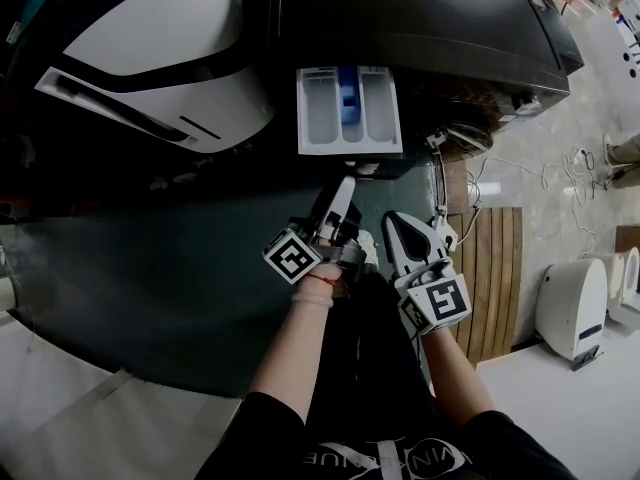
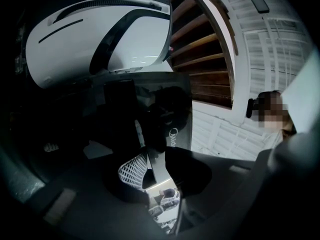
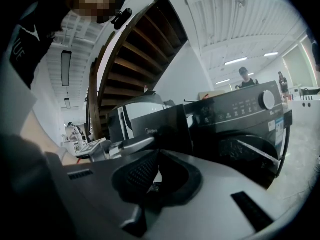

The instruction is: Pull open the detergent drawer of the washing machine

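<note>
Out from the front of the washing machine point(image 1: 420, 18), toward its left end, the detergent drawer point(image 1: 318, 108) stands drawn well clear of the dark housing. My left claw point(image 1: 345, 181) is clamped on the lower edge of the drawer's front panel point(image 2: 175, 109). In the left gripper view, a pale strip of that panel sits pinched between the mesh pad point(image 2: 134, 170) and the pad opposite. My right claw point(image 1: 393, 223) hangs just beside the left one, in front of the machine, with its jaws together on nothing.

Step in hand, as I judge it: the last part of the pull. To do it well, I draw straight away from the machine's front along the line of the drawer's runners, with no lift, droop or sideways twist. The grip is on a thin edge and could slip off or lever the panel. I go slowly and stop at the first firm resistance rather than tug against the end stop. The right claw is best held clear of the machine's front.

Appearance of the drawer: a pale tray seen from above, split into three long compartments side by side. The middle one carries a blue insert point(image 1: 347, 96), and the two outer ones look empty. The front panel is dark like the machine and bears a maker's logo.
</note>
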Available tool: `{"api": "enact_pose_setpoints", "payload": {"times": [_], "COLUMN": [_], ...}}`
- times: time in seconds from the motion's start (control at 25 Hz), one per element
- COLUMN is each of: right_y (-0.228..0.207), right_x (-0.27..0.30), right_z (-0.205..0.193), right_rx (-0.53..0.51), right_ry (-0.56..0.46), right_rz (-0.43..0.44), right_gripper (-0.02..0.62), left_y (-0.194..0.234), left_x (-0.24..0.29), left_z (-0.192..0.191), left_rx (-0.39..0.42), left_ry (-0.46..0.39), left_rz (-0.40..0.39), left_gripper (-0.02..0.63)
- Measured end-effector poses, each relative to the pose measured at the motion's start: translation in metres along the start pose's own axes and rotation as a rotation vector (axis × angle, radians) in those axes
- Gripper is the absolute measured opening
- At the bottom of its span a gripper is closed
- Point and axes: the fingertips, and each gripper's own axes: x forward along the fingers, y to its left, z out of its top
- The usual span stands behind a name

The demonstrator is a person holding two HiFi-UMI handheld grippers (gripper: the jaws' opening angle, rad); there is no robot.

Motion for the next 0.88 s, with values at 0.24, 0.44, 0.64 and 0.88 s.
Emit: {"api": "enact_pose_setpoints", "payload": {"times": [0.24,0.44,0.64,0.88], "right_y": [-0.001,0.001,0.003,0.001], "right_x": [0.008,0.015,0.019,0.020], "right_z": [0.012,0.024,0.039,0.060], "right_rx": [0.010,0.010,-0.022,-0.050], "right_ry": [-0.012,-0.013,-0.032,-0.040], "right_rz": [0.000,0.007,0.017,0.017], "right_gripper": [0.012,0.011,0.011,0.011], "left_y": [0.008,0.003,-0.015,-0.038], "left_x": [-0.008,-0.016,-0.022,-0.024], "left_z": [-0.003,-0.009,-0.006,0.017], "left_rx": [0.049,0.134,0.301,0.595], "left_ry": [0.063,0.148,0.233,0.305], "left_rz": [0.043,0.059,0.076,0.165], "left_gripper": [0.079,0.009,0.009,0.009]}}
